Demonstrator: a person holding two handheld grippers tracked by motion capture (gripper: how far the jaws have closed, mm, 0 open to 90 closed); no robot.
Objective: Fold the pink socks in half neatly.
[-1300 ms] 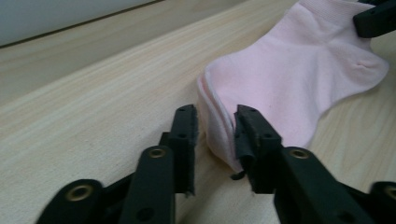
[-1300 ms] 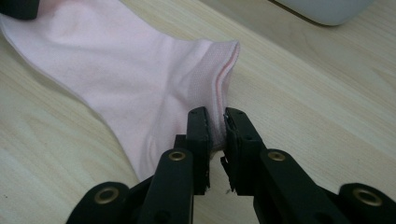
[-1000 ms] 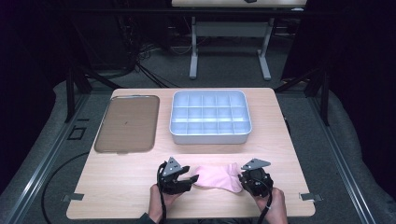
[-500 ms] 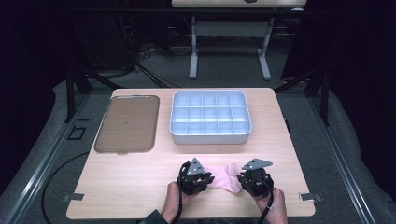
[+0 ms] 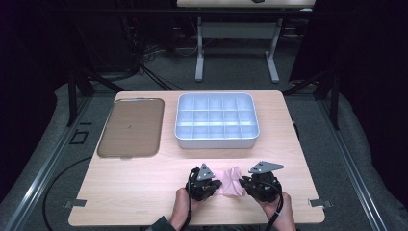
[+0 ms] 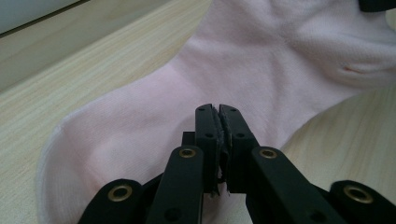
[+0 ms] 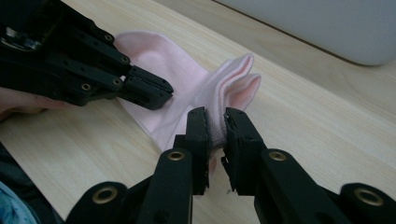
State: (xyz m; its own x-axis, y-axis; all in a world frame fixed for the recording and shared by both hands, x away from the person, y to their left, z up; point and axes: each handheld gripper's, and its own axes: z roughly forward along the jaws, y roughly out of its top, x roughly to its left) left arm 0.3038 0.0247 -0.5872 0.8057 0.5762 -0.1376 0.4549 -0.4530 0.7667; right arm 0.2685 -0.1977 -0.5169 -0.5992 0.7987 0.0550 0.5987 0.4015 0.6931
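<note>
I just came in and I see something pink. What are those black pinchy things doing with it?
A person holds two grippers over a pink sock at the near edge of the table. The right gripper pinches the sock's open end. The left gripper has just been closing and now nips the other end. The sock is bunched between them. The divided bin and the brown tray sit farther back.

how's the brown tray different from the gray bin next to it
The brown tray is flat and shallow with one open surface; the gray bin has higher walls and is split into a grid of compartments. The tray is dark and sits at the table's left; the bin is pale and sits nearer the middle. Both are rounded rectangles and both hold nothing.
</note>
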